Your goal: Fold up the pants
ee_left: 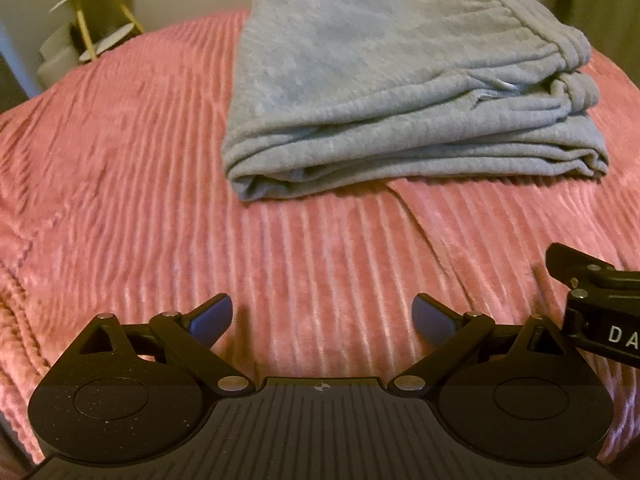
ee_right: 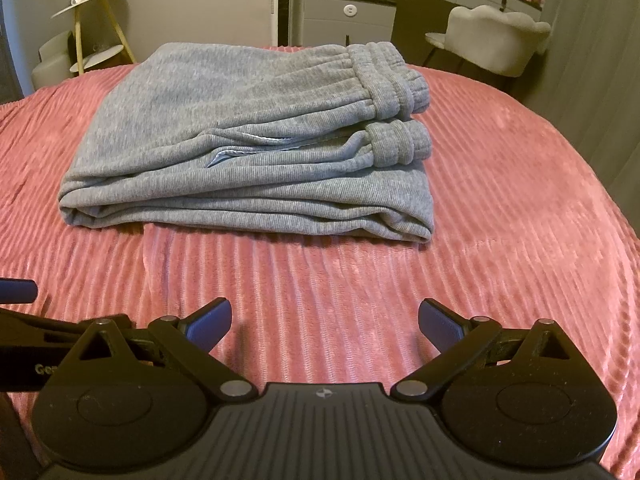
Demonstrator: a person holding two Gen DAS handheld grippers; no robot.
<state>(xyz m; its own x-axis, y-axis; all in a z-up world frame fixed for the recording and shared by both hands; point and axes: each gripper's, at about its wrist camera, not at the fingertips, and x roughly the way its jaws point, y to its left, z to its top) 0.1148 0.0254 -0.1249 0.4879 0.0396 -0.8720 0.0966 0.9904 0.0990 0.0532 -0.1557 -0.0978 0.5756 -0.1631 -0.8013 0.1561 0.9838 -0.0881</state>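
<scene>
1. Right wrist view: the grey fleece pants (ee_right: 248,136) lie folded into a thick, layered stack on the pink ribbed bedspread (ee_right: 500,208), the elastic waistband (ee_right: 384,76) on top at the stack's right end, the folded edge facing the camera.
2. Left wrist view shows the same pants (ee_left: 400,92) ahead and to the right, resting on the bedspread (ee_left: 120,168).
3. The right gripper (ee_right: 325,320) hovers over bare bedspread, near the pants but apart from them, its blue-padded fingers spread wide with nothing between them.
4. The left gripper (ee_left: 322,314) sits just beside it, fingers likewise spread wide and empty.
5. Beyond the bed stand a gold-legged side table (ee_right: 100,28), a pale upholstered chair (ee_right: 496,36) and a grey cabinet (ee_right: 348,20).
</scene>
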